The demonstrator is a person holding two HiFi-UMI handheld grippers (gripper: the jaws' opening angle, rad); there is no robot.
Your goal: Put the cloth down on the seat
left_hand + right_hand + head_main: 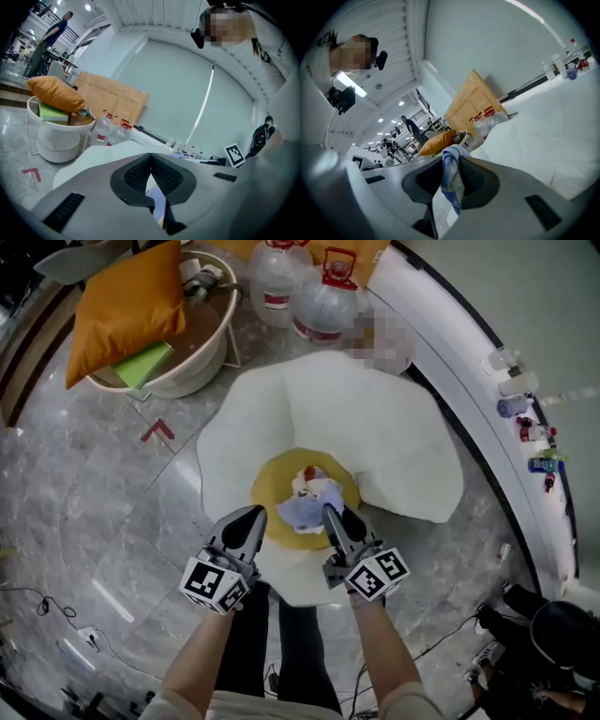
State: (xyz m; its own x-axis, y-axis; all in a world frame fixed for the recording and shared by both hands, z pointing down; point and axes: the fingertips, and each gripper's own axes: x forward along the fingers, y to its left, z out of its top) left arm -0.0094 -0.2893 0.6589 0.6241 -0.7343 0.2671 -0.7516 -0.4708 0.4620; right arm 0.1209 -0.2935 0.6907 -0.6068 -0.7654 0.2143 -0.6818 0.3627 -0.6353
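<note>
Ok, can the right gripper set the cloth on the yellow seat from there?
Probably yes: the right gripper grips the cloth directly over the yellow seat, and I see nothing between them.

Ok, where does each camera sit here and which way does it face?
Head view: on the head, looking steeply down at the seat; forearms, left claw and right claw show.
Left gripper view: on the left claw, facing over the seat towards the pillow; its closed jaws show.
Right gripper view: on the right claw, facing likewise; its jaws pinch the cloth.
All share seat and pillow.
</note>
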